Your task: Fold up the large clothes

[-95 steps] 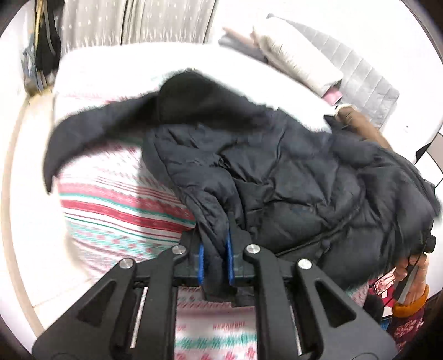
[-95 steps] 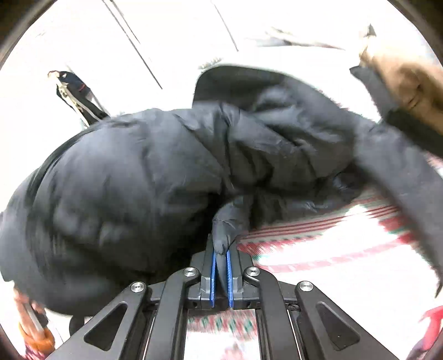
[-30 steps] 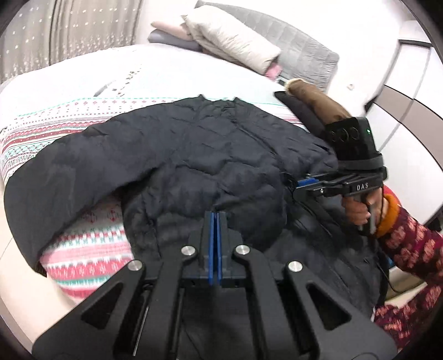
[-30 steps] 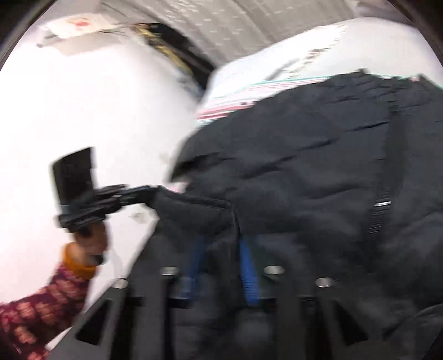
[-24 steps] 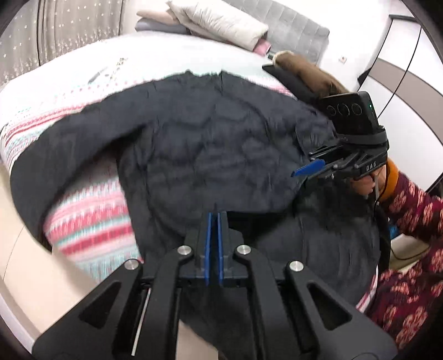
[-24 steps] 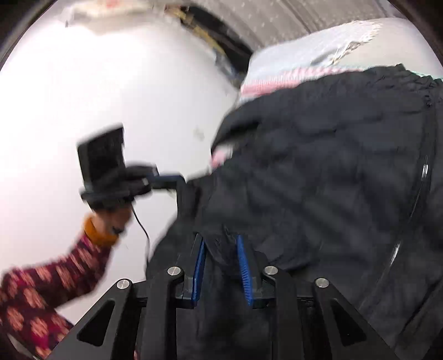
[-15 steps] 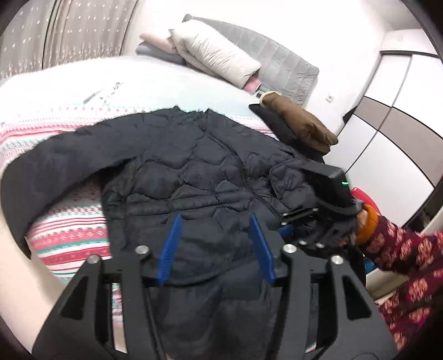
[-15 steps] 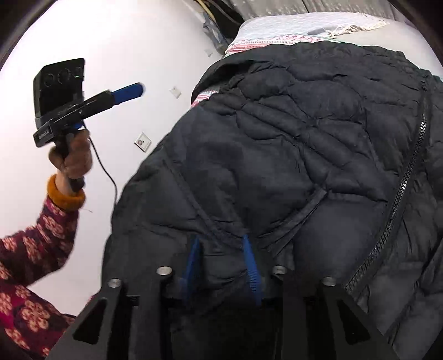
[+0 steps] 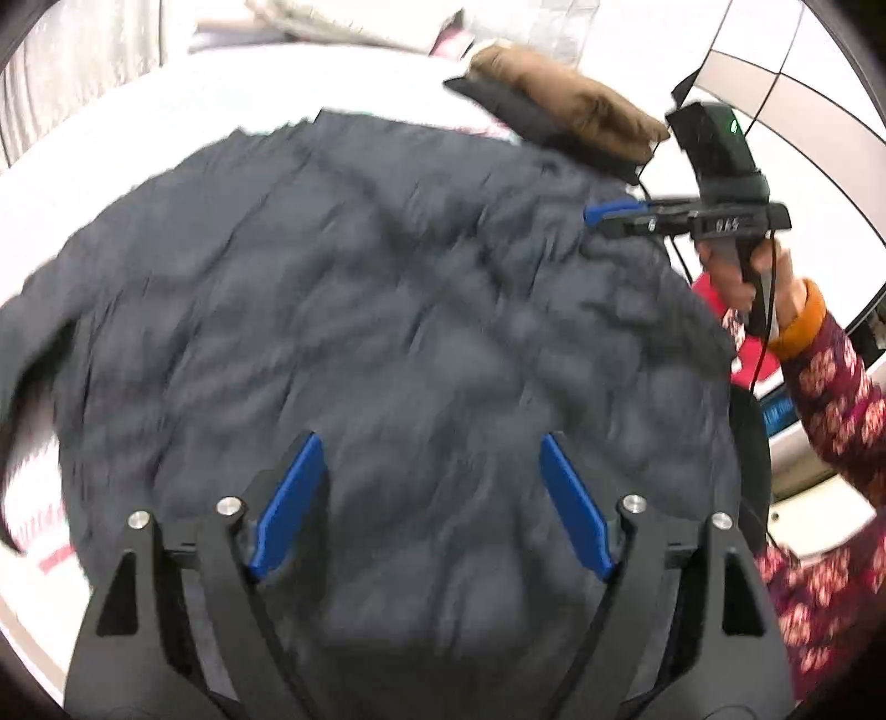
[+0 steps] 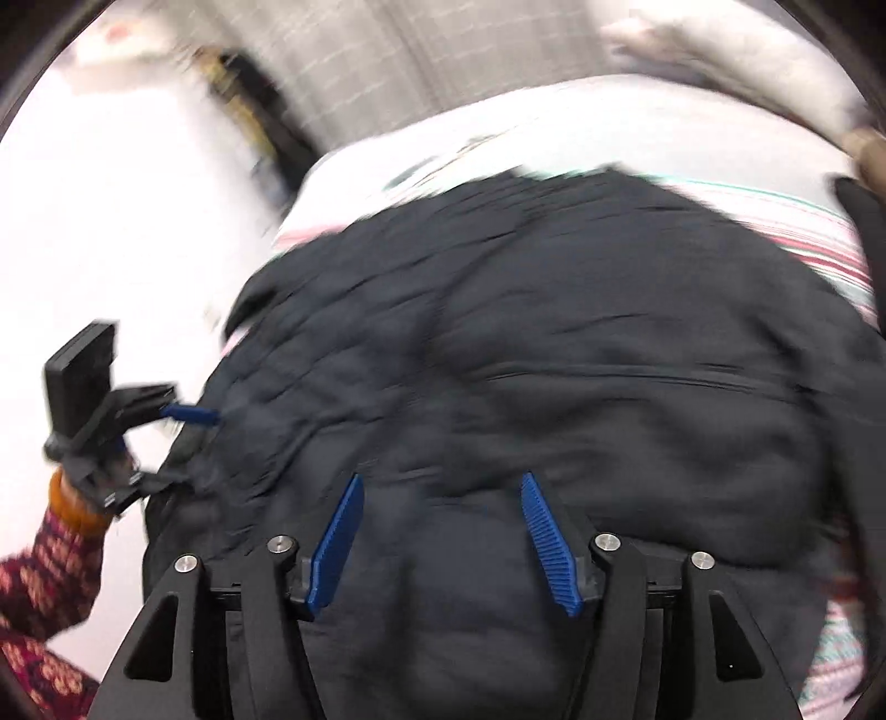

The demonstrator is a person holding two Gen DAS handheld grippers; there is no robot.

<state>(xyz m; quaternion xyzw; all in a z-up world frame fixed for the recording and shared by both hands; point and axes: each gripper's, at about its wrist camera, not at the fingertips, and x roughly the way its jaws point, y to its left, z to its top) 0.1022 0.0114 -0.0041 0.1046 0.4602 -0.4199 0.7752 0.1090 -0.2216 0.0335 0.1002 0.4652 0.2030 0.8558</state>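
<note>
A large black quilted jacket lies spread flat over the bed, zipper side up. My left gripper hovers over its near hem; the jaws are opening wide, and the blue pads touch no cloth. Over the same hem my right gripper has its jaws opening too, with the jacket only lying behind them. The left wrist view shows the right gripper's blue finger over the jacket's right edge. The right wrist view shows the left gripper's blue finger at the jacket's left edge. Both views are blurred by motion.
A brown fur-trimmed dark coat lies on the bed beyond the jacket. Pillows sit at the headboard. The striped bedspread shows around the jacket. A person's patterned sleeve and a wardrobe are on the right, a curtain behind.
Both grippers went from shut on the jacket's hem to wide apart with nothing in them. The jacket, held up before, now lies flat. Both hands swung sideways.
</note>
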